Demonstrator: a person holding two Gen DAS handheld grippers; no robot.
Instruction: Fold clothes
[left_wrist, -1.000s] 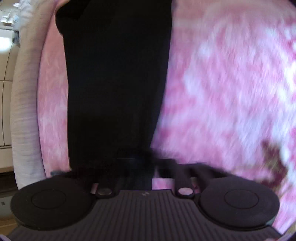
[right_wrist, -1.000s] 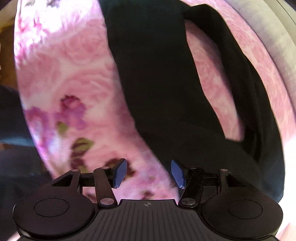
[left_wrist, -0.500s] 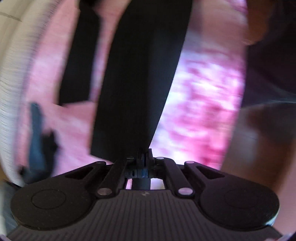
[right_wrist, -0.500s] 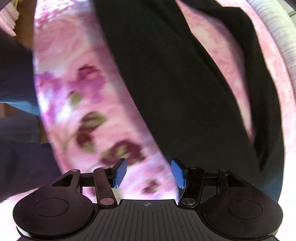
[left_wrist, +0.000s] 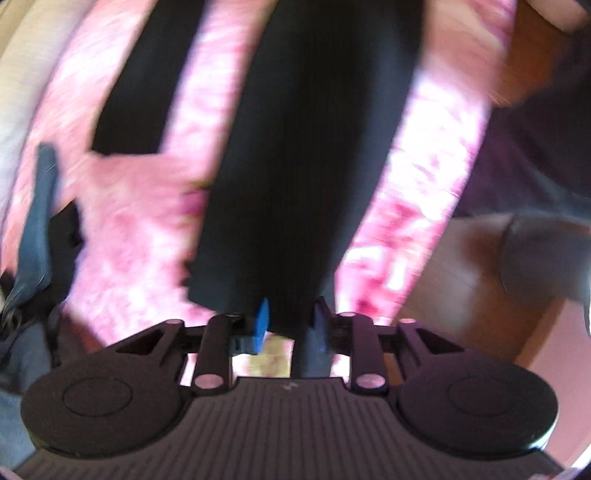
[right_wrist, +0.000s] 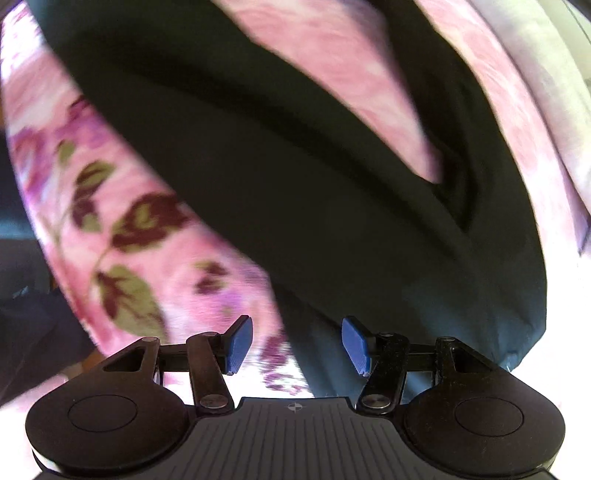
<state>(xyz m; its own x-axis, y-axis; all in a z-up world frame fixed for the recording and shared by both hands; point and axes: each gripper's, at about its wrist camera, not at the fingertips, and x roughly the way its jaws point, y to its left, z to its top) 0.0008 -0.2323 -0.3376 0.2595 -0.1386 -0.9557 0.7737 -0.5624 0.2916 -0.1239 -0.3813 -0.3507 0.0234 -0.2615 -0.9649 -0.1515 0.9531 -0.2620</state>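
Lying on the pink floral bedspread (left_wrist: 140, 221), the black trousers (left_wrist: 295, 184) run lengthwise away from the left gripper (left_wrist: 290, 325), their long axis going from near to far. One leg ends at a hem right at that gripper; the other leg shows as a second dark strip further left, its hem further away. In the right wrist view the same black trousers (right_wrist: 314, 184) sweep from far left to near right, with a pink gap where the legs split.

The left gripper's jaws have just been opening. They now stand a little apart, with the near hem of the trouser leg lying between the blue pads (left_wrist: 261, 321); whether the pads still press on it cannot be told through the blur. The right gripper (right_wrist: 297, 343) is spread wide and holds nothing, hovering over the edge of the cloth near the trouser waist.

Half a second ago the left jaws were pressed together on the hem. The right jaws are as wide as before.
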